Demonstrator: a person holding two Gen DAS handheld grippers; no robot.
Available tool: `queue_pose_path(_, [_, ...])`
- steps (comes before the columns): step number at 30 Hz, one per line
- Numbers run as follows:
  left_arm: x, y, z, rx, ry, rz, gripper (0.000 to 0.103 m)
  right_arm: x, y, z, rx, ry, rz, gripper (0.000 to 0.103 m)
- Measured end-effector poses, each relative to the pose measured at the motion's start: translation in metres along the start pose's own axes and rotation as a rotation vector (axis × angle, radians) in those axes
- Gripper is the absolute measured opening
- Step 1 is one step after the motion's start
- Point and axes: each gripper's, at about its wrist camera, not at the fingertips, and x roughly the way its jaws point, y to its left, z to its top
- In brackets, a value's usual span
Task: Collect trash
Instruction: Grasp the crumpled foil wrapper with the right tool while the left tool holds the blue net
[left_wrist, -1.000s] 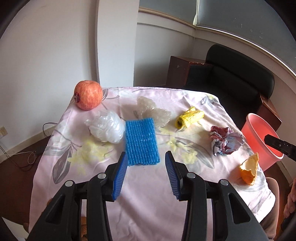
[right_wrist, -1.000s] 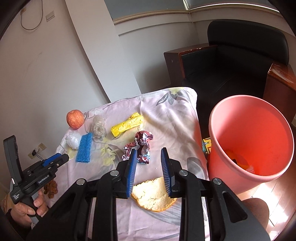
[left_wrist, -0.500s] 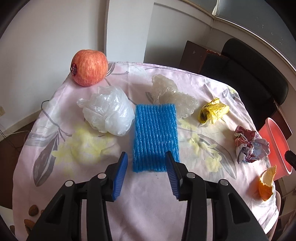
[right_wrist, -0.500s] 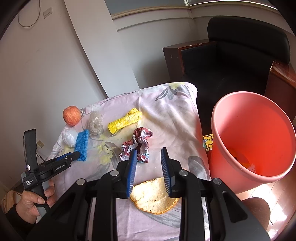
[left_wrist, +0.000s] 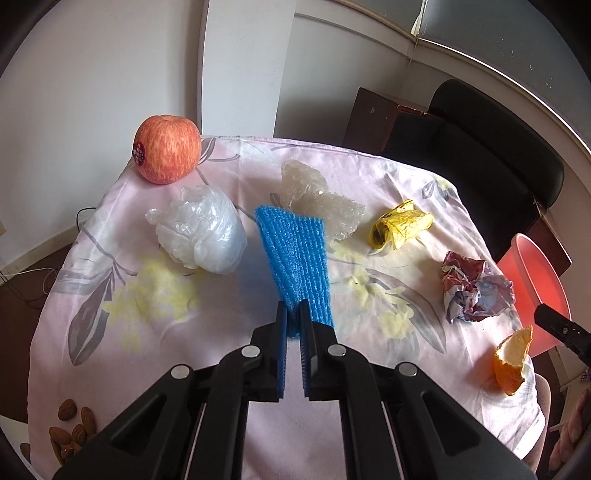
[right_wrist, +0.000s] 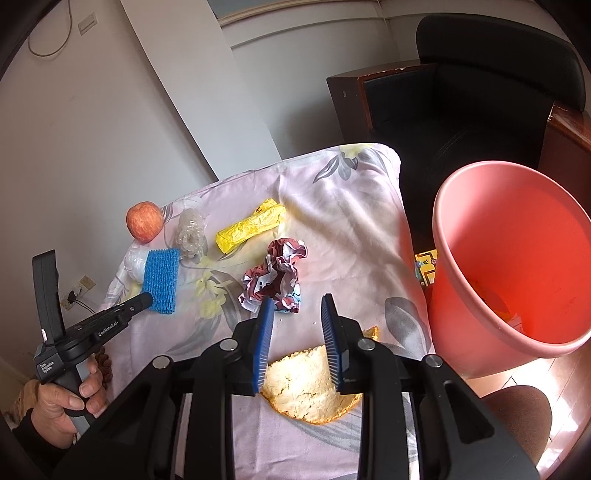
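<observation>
My left gripper (left_wrist: 293, 314) is shut on the near edge of the blue foam net (left_wrist: 297, 260), whose far end is raised off the cloth; the net also shows in the right wrist view (right_wrist: 160, 280). My right gripper (right_wrist: 297, 314) is open and empty, above the orange peel (right_wrist: 314, 384) and just short of the crumpled printed wrapper (right_wrist: 275, 277). Other trash on the table: a white plastic bag (left_wrist: 201, 234), clear bubble wrap (left_wrist: 317, 201), a yellow wrapper (left_wrist: 400, 227). The pink bin (right_wrist: 517, 266) stands right of the table.
A red apple (left_wrist: 166, 153) sits at the table's far left corner. Almonds (left_wrist: 70, 428) lie at the near left edge. A black armchair (right_wrist: 480, 96) stands behind the bin. The flowered tablecloth (left_wrist: 166, 295) covers the table.
My left gripper moved forward to the blue foam net and shut on its near edge, lifting it. My right gripper stayed open over the orange peel.
</observation>
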Motion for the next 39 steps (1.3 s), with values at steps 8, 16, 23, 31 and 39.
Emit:
queue_pose_path(8, [-0.027, -0.014, 0.001, 0.053, -0.059, -0.067, 0.005, 0.019, 0.003, 0.008, 0.006, 0.029, 0.018, 0.027])
queue_pose_path(16, [-0.037, -0.016, -0.002, 0.056, -0.070, -0.100, 0.005, 0.044, 0.004, 0.015, 0.010, 0.065, -0.005, 0.027])
queue_pose_path(23, [-0.042, -0.019, -0.005, 0.058, -0.075, -0.113, 0.005, 0.053, 0.007, 0.013, 0.003, 0.078, 0.005, 0.009])
queue_pose_path(31, [-0.050, -0.028, -0.004, 0.067, -0.094, -0.131, 0.005, 0.031, 0.013, 0.011, -0.029, 0.019, 0.016, 0.006])
queue_pose_path(39, [-0.060, -0.042, -0.002, 0.088, -0.114, -0.149, 0.005, -0.002, 0.015, 0.016, -0.023, -0.063, 0.042, 0.006])
